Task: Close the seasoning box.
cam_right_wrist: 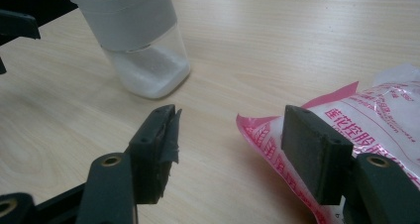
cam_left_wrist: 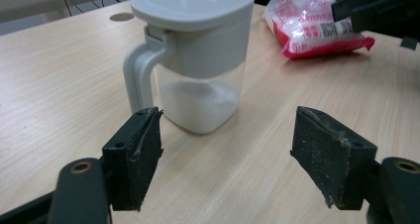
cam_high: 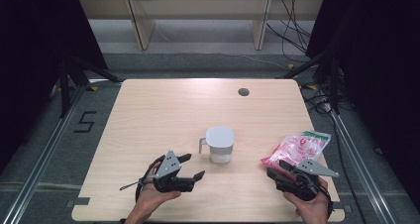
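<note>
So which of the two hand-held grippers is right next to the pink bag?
The right hand-held gripper, at the table's right side. Its open jaws sit right at the pink bag. The left hand-held gripper points at the lidded jug instead.

Jug (cam_left_wrist: 198, 60): grey lid and handle, clear lower body, white powder inside. Bag (cam_left_wrist: 312, 21): clear plastic printed with pink-red pattern and lettering, green patch at top, red lower edge. Table (cam_high: 163, 115): pale wood grain with a grey round plug (cam_high: 243, 91). Left gripper (cam_high: 190, 167) and right gripper (cam_high: 280, 167): black jaws, grey top plates.
</note>
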Tool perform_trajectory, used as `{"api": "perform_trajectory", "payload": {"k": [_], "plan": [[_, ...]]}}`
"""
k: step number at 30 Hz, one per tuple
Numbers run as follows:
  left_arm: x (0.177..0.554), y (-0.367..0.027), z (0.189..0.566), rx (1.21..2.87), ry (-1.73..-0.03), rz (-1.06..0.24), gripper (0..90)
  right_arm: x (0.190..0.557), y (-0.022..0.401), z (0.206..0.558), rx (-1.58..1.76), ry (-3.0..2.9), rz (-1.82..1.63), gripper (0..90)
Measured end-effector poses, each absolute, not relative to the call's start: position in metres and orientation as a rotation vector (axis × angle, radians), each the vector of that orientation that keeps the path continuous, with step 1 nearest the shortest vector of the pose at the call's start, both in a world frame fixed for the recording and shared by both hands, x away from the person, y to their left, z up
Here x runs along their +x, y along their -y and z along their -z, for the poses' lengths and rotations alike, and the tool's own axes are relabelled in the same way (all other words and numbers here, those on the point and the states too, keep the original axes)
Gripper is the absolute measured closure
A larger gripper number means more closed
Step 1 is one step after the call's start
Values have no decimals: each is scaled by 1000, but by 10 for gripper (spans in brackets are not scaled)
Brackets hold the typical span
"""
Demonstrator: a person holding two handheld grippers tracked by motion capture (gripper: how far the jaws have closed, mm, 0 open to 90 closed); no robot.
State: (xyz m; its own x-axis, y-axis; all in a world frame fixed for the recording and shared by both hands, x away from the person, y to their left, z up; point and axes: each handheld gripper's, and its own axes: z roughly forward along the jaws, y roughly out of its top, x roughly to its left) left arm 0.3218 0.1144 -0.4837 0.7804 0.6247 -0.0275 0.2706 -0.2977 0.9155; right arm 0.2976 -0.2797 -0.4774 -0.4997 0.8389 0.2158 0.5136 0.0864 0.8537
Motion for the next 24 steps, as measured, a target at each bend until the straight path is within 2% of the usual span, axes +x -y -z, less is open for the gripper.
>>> {"api": "perform_trajectory", "payload": {"k": [16,24], "plan": [[314,-113,497,1905,-718,-370,247,300,277,480,1250,-2117,-1369,391],[307,-111,500,1927,-722,-366,244,290,269,485,1171,-2240,-1288,378]]}}
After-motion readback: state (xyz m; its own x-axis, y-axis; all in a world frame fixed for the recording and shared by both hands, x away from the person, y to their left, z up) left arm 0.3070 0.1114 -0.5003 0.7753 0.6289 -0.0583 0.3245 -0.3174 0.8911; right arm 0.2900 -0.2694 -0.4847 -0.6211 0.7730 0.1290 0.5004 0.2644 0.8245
